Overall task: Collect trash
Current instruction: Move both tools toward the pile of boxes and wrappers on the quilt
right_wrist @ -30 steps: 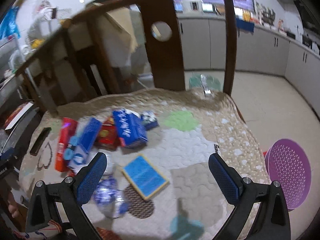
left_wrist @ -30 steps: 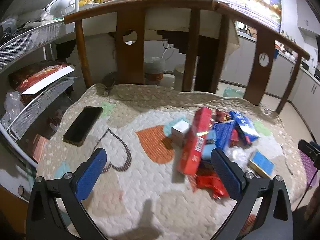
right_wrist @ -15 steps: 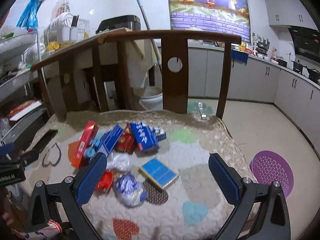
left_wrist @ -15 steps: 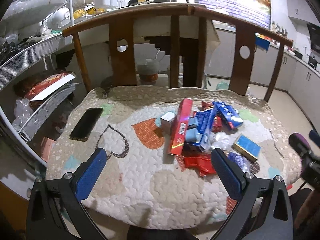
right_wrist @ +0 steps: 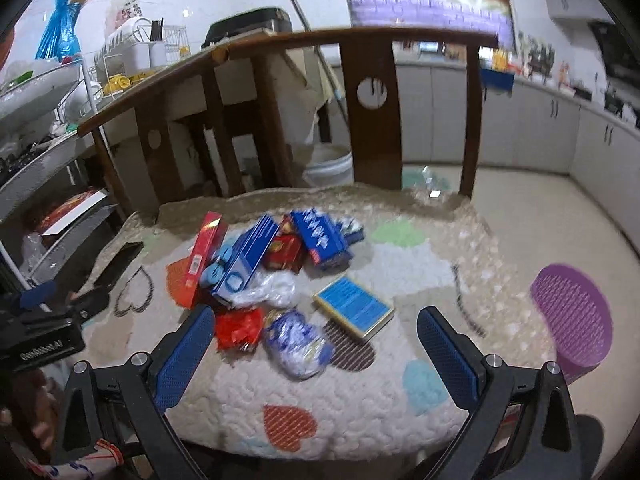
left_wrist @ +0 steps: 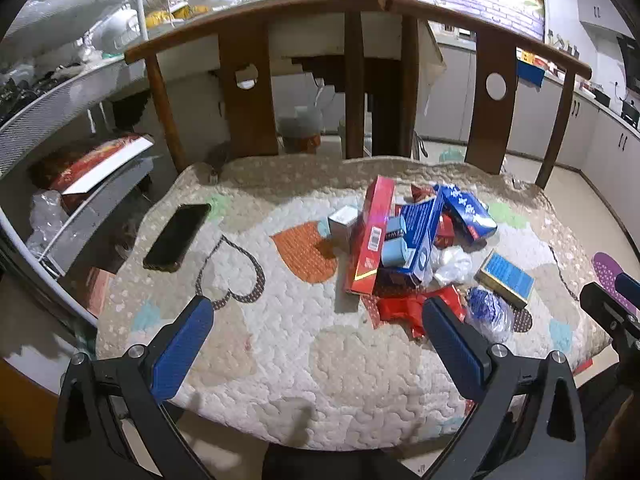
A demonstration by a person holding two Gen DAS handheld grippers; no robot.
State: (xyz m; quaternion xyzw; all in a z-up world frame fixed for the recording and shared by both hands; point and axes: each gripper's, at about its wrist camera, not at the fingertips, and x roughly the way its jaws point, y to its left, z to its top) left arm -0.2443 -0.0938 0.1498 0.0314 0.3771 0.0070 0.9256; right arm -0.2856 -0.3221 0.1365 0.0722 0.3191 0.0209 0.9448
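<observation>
A heap of trash lies on a quilted cushion [left_wrist: 280, 344] that covers a wooden chair seat, and the long red box [left_wrist: 370, 236] at the heap's left edge serves as the marker for the rest. Touching its right side is a long blue box [left_wrist: 420, 232], with a pale blue cylinder [left_wrist: 394, 250] lying between the two. Beyond the blue box, toward the chair back [left_wrist: 360, 12], sits a dark blue carton [left_wrist: 466, 210]. Just left of the red box stands a small white box [left_wrist: 342, 224]. Nearer the cameras than the red box lie a crumpled red wrapper [left_wrist: 404, 308], a clear plastic wad [left_wrist: 452, 264], a blue-and-white crinkled bag [right_wrist: 298, 342] and a flat blue-topped box [right_wrist: 354, 306]. Well left of the red box, apart from the heap, a black phone [left_wrist: 178, 236] rests on the cushion. Far right of it, off the chair, a purple perforated basket [right_wrist: 572, 316] stands on the floor. The left hand-held gripper [left_wrist: 316, 344] hangs over the cushion's near edge with jaws spread wide and nothing between them; the right hand-held gripper [right_wrist: 314, 352] is likewise wide and empty, above the crinkled bag.
</observation>
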